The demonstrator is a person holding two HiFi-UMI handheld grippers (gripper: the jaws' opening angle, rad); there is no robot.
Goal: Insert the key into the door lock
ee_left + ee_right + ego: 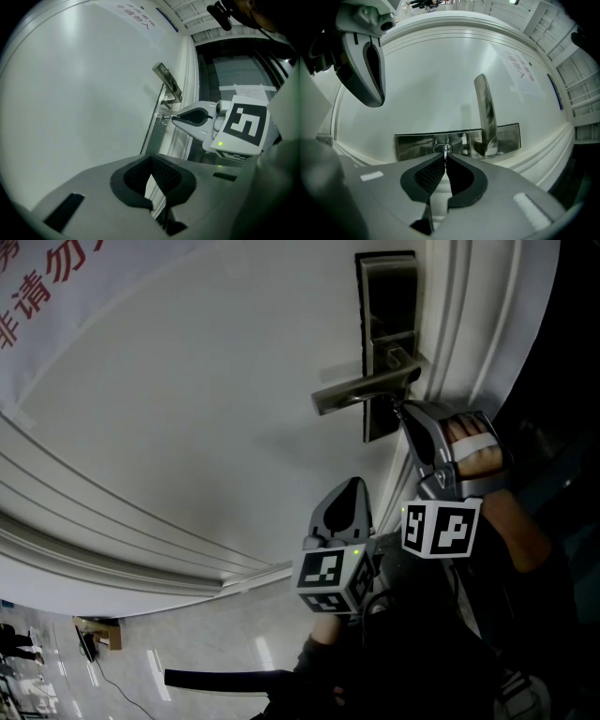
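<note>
A dark metal lock plate [385, 343] with a lever handle [361, 390] sits on the white door [187, 427]. My right gripper [445, 158] is shut on a small silver key [446, 151], whose tip is at the round keyhole [442, 148] in the lock plate [412, 146], beside the handle [486, 112]. In the head view the right gripper [401, 410] touches the plate's lower end. The left gripper [352, 484] hangs a little below the handle, away from the lock; its jaws [151, 174] meet at the tips with nothing between them. From the left gripper view the right gripper [174, 118] is seen at the lock.
A white banner with red lettering [37, 296] hangs on the door's upper part. Raised door-frame moulding [469, 324] runs right beside the lock. A small paper notice [520, 70] is stuck on the door. Tiled floor with distant people [19, 643] shows at lower left.
</note>
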